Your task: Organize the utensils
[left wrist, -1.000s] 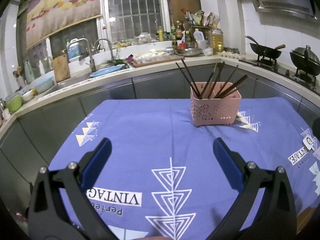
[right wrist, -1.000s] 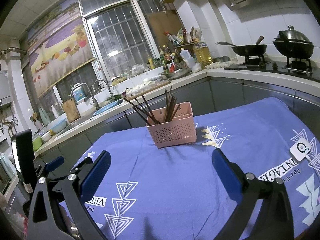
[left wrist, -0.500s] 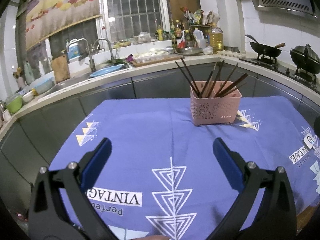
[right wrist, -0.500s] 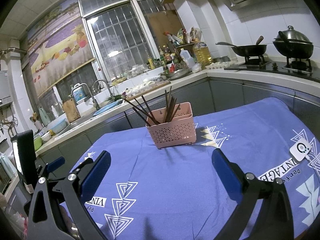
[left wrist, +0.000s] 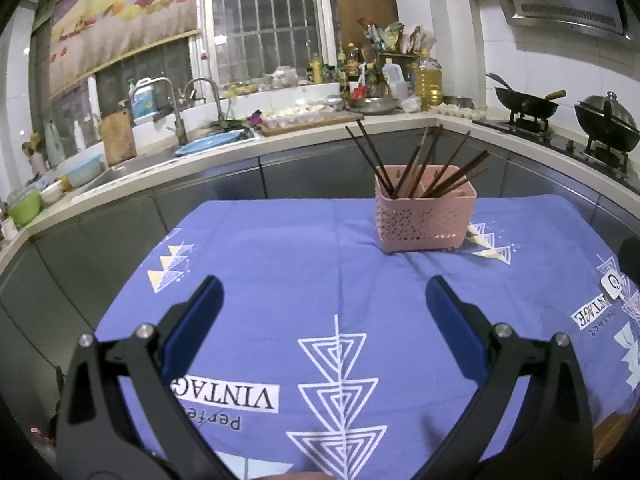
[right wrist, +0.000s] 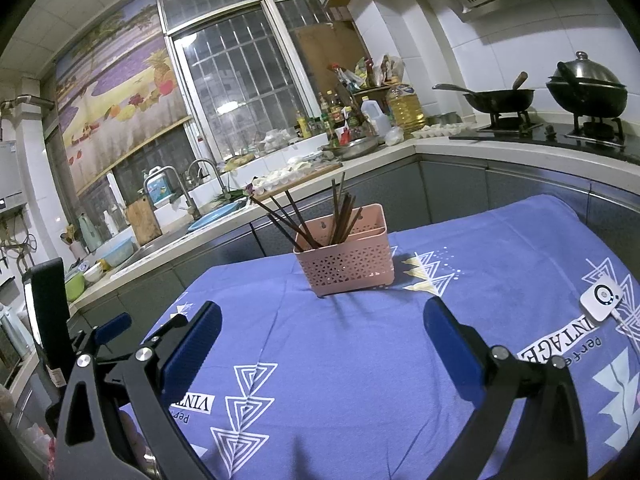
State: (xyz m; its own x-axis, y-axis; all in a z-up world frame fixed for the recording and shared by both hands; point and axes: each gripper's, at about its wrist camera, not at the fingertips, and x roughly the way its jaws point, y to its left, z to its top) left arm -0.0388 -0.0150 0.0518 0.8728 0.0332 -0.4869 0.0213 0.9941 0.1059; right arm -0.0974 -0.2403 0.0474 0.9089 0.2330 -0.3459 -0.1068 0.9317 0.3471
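Note:
A pink perforated basket (left wrist: 425, 219) stands on the far part of a table with a blue patterned cloth (left wrist: 320, 280). Several dark brown chopsticks (left wrist: 416, 164) lean in it. The basket also shows in the right wrist view (right wrist: 347, 258), with the chopsticks (right wrist: 320, 220) in it. My left gripper (left wrist: 323, 300) is open and empty, held above the cloth well short of the basket. My right gripper (right wrist: 322, 324) is open and empty, also short of the basket. The left gripper's body (right wrist: 100, 336) shows at the left edge of the right wrist view.
A small white device (right wrist: 600, 299) with a cable lies on the cloth at the right. A kitchen counter (left wrist: 200, 152) with a sink, bottles and dishes wraps behind the table. A wok (left wrist: 524, 104) and a lidded pot (left wrist: 606, 122) sit on the stove at the right.
Both views have shifted only slightly. Both grippers stay open and empty, and the basket and chopsticks have not moved.

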